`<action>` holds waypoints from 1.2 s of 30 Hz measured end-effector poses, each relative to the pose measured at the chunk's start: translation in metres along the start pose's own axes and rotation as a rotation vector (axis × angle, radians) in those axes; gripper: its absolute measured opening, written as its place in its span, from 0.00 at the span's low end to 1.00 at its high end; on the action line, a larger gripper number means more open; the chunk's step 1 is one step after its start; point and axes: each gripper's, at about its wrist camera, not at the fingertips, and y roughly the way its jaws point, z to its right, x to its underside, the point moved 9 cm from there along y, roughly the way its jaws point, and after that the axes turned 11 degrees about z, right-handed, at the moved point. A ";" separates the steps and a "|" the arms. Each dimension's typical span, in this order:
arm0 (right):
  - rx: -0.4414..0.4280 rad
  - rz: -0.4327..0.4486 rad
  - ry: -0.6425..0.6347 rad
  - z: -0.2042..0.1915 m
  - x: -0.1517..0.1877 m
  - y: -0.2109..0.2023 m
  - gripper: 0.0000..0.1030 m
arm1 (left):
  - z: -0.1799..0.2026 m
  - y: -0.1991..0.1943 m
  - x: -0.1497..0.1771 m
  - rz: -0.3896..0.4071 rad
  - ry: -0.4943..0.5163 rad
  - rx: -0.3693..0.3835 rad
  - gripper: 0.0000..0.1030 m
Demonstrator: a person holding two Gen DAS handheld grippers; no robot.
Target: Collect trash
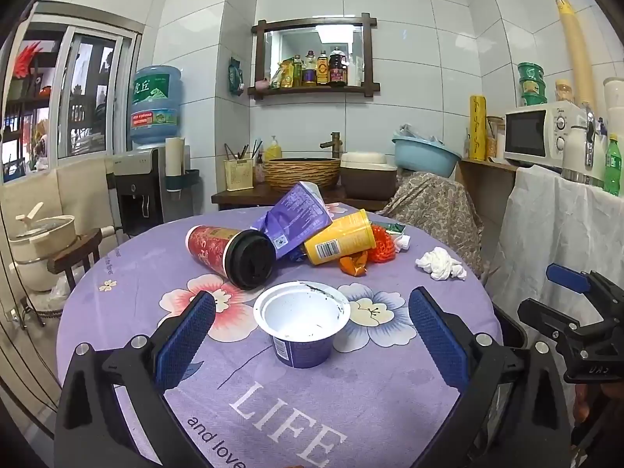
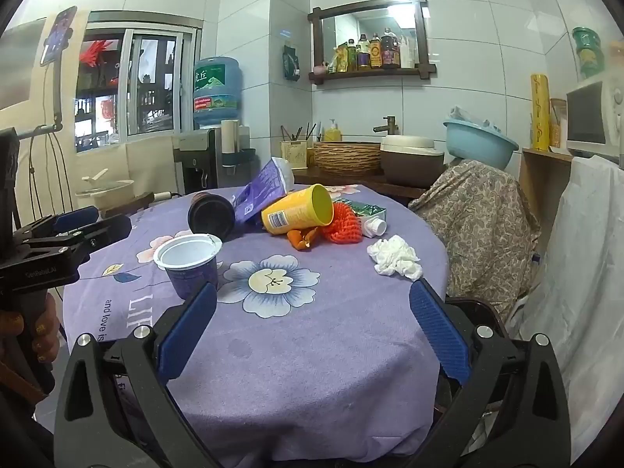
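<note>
Both grippers hover tilted slightly downward over the near edge of the round tabletop (image 2: 273, 370), jaws spread wide and holding nothing. The left gripper (image 1: 312, 327) frames the upright yogurt cup (image 1: 302, 323), whose sides its pads do not touch. The right gripper (image 2: 312, 323) is to the right of that cup, over bare cloth. Beyond the cup lie a red cup (image 1: 230, 251), purple bag (image 1: 294, 220), yellow cup (image 1: 339, 238) and crumpled tissue (image 1: 440, 264)

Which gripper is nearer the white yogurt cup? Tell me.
Left. The left gripper is open with the yogurt cup just ahead between its fingers; the right gripper is open, off to the cup's right.
</note>
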 end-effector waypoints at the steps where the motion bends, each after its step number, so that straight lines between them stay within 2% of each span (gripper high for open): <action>1: 0.000 -0.001 -0.005 0.000 0.000 0.000 0.95 | 0.000 0.000 0.000 0.001 -0.005 0.004 0.95; 12: 0.000 -0.005 -0.008 -0.004 0.003 0.000 0.95 | -0.004 -0.006 -0.002 -0.006 -0.002 -0.003 0.95; 36: -0.003 -0.015 -0.001 -0.003 0.009 0.005 0.95 | 0.003 0.005 0.015 -0.030 0.001 0.008 0.95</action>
